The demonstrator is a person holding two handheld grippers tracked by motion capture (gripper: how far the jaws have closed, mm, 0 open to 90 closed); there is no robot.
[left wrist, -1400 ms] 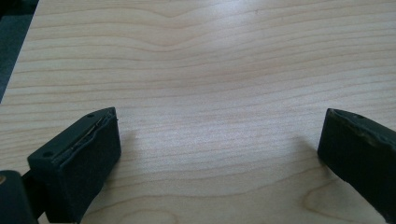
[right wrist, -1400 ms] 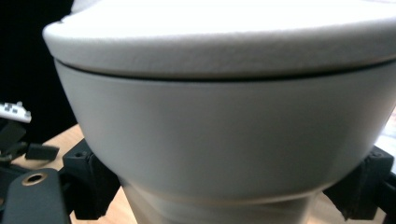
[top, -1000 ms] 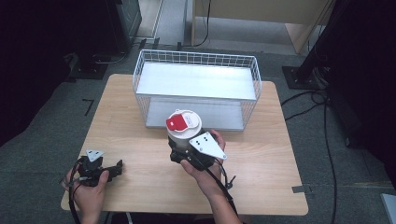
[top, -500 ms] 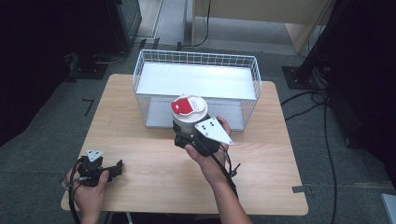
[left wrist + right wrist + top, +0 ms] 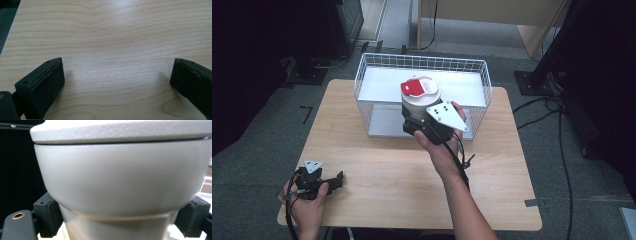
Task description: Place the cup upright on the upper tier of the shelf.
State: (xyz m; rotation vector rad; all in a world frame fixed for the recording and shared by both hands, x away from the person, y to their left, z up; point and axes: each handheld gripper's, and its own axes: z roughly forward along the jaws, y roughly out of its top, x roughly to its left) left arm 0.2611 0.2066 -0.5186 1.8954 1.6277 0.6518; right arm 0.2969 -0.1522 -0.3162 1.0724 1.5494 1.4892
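A white tub with a red and white lid point(image 5: 419, 96) hangs in the air over the front of the white wire basket point(image 5: 372, 75). My right gripper point(image 5: 424, 122) is shut on it, below the lid. In the right gripper view the tub's pale wall point(image 5: 122, 180) is pressed between the two black pads point(image 5: 48, 213), one at each side. My left gripper point(image 5: 334, 181) rests on the wooden table point(image 5: 402, 180) near its front left corner, held by a hand. It is open, its black fingers point(image 5: 42, 85) wide apart over bare wood point(image 5: 115, 57).
The wire basket stands at the table's far edge, with a white floor point(image 5: 382, 82). Cables point(image 5: 542, 107) run over the grey floor to the right of the table. Dark stands and furniture ring the back.
My right gripper has lifted the tub and carried it away from me, from the table's middle up to the basket's front rim. The left gripper has stayed put.
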